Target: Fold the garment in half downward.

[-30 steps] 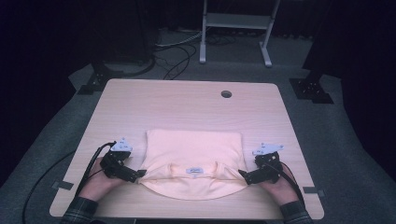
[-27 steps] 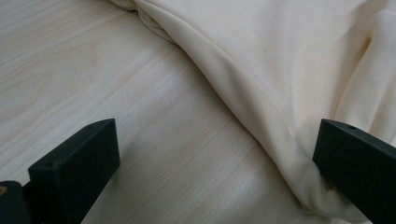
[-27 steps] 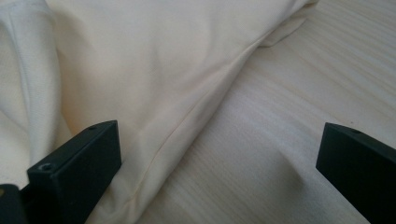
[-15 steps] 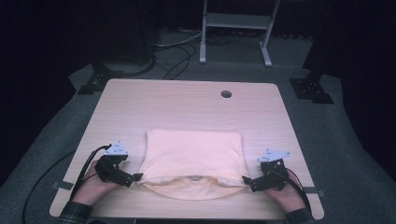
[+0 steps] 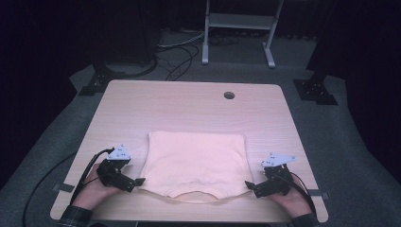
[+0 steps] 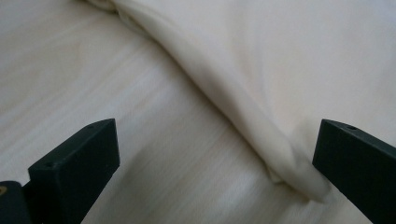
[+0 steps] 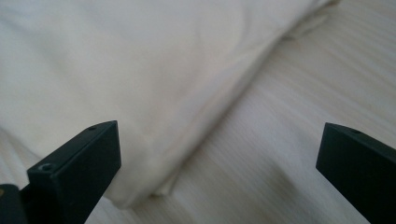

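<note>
A pale wooden counter [image 5: 189,109] with a round cable hole [image 5: 229,95] at 1 o'clock stands on grey carpet in a dark room. The folded cream cotton shirt [image 5: 196,161] lies flat toward 6 o'clock, with no writing legible. The left gripper [image 5: 137,181] at 8 o'clock and the right gripper [image 5: 249,185] at 4 o'clock flank it, jaws spread wide and holding nothing.

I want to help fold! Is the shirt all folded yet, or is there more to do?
The cream shirt already lies folded into a neat rectangle on the table. Both tools, left and right, sit open at its near corners, holding nothing. Probably another fold is left.
</note>
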Action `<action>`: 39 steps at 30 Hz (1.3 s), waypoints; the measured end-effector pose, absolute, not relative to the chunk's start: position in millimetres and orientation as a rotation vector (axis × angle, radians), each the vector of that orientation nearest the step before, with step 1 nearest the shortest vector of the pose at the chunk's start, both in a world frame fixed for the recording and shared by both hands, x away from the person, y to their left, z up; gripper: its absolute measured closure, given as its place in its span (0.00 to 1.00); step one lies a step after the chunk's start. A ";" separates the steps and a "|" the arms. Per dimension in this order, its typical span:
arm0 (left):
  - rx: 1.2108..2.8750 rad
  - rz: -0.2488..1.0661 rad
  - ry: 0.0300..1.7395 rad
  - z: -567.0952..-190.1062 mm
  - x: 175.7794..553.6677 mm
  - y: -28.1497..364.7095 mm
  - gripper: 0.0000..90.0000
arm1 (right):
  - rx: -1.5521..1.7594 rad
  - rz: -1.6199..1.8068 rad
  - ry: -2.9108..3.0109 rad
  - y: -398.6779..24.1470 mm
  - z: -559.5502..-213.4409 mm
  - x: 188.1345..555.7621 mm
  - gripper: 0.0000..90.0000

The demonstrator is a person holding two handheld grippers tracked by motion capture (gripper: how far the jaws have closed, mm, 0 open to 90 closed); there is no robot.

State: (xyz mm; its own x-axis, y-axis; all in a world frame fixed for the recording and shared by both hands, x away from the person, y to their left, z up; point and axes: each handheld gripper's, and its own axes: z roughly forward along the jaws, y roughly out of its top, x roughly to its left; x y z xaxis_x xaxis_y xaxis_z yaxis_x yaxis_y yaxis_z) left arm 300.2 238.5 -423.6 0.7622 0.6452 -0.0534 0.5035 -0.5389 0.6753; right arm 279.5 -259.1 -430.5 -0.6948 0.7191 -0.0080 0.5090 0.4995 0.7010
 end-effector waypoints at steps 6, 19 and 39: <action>2.234 0.274 0.766 -406.8 312.9 217.3 0.00 | 0.929 1.136 2.484 -239.8 -414.8 291.8 0.00; 2.403 0.256 0.647 -425.4 344.0 170.4 0.00 | 0.848 1.040 2.587 -194.8 -434.8 328.2 0.00; 2.444 0.287 0.629 -429.6 310.2 175.1 0.00 | 0.811 0.973 2.586 -194.1 -440.3 294.3 0.00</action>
State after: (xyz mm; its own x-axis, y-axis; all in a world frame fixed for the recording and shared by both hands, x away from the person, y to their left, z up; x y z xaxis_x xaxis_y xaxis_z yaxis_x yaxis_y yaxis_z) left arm 310.2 175.1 -429.6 0.8649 0.4985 0.0582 0.3705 -0.7123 0.5961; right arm 294.3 -194.1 -440.3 -0.8099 0.5848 -0.0460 0.4095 0.6198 0.6695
